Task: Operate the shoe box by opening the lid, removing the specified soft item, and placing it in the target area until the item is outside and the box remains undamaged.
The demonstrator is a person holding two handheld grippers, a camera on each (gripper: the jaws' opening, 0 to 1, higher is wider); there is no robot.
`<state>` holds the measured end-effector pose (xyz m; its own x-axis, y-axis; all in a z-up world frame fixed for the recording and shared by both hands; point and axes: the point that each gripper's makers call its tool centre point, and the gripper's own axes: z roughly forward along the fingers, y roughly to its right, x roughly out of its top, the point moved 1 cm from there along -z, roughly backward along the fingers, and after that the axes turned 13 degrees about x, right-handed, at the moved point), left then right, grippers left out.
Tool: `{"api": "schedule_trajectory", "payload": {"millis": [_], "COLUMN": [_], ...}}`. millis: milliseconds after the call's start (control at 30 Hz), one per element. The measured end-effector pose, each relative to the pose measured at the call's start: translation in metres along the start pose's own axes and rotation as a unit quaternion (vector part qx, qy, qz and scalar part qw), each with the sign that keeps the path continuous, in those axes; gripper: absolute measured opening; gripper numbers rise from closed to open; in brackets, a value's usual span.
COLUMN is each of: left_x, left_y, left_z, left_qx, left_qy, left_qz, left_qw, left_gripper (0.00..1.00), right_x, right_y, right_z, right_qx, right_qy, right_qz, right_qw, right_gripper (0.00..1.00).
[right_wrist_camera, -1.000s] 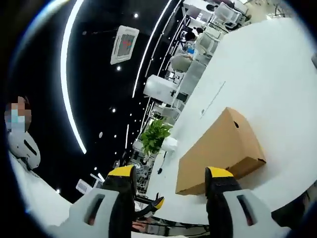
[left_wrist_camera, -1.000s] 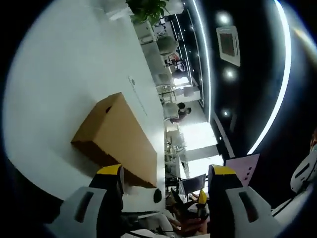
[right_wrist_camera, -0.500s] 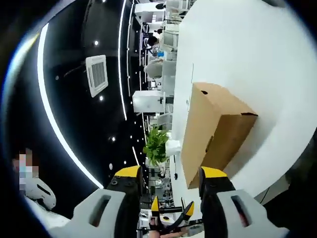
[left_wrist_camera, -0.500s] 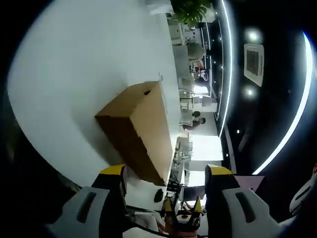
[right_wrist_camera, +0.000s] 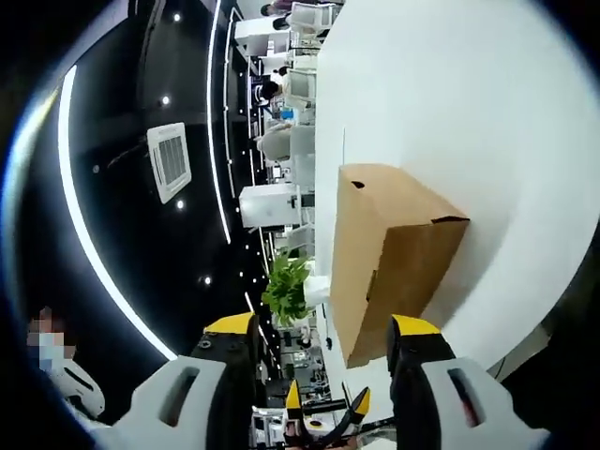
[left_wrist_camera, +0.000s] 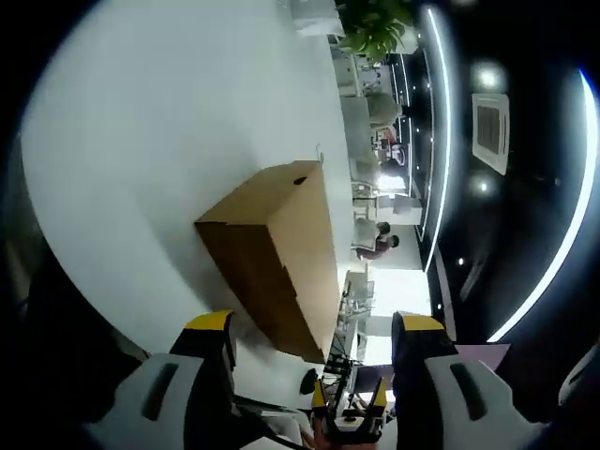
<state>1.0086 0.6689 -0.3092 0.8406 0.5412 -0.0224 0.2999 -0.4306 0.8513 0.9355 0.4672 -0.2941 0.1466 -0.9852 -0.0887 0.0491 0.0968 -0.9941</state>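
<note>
A brown cardboard shoe box [left_wrist_camera: 272,248] lies on a white table [left_wrist_camera: 150,141], its lid down. In the left gripper view my left gripper [left_wrist_camera: 314,328] is open, its yellow-tipped jaws just short of the box's near end, with nothing between them. The same shoe box [right_wrist_camera: 384,248] stands ahead of my right gripper [right_wrist_camera: 323,333], which is open and empty too, on the white table [right_wrist_camera: 469,103]. The other gripper's yellow tips show low between the jaws in each view. The soft item is hidden.
A potted green plant [right_wrist_camera: 286,286] and white desks and chairs stand beyond the table's far side. The plant [left_wrist_camera: 375,23] sits at the top of the left gripper view. Seated people are far off. A dark ceiling with light strips curves around.
Both views have rolled further, so the box looks more upright and a bit nearer. The box has not moved on the table. Both grippers stay open.
</note>
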Motion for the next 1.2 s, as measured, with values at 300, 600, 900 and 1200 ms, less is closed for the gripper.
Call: {"api": "schedule_trajectory", "payload": {"millis": [300, 600, 900, 1200], "left_x": [0.01, 0.021, 0.01, 0.012], "left_y": [-0.005, -0.02, -0.04, -0.042], "left_z": [0.013, 0.022, 0.039, 0.038], "left_qx": [0.012, 0.04, 0.076, 0.073], "left_qy": [-0.001, 0.003, -0.034, -0.034], "left_qz": [0.002, -0.016, 0.022, 0.016], "left_qw": [0.9999, 0.9991, 0.9963, 0.9966], "left_gripper": [0.62, 0.6, 0.6, 0.57], "right_x": [0.01, 0.016, 0.009, -0.002], "right_y": [0.022, 0.039, 0.049, 0.051], "right_z": [0.001, 0.0, 0.007, 0.015], "right_qx": [-0.031, -0.051, -0.073, -0.08], "right_qy": [0.018, 0.023, -0.007, -0.042], "right_qz": [0.029, 0.021, -0.008, -0.048], "right_qw": [0.9989, 0.9982, 0.9973, 0.9948], "right_gripper": [0.32, 0.33, 0.33, 0.34]}}
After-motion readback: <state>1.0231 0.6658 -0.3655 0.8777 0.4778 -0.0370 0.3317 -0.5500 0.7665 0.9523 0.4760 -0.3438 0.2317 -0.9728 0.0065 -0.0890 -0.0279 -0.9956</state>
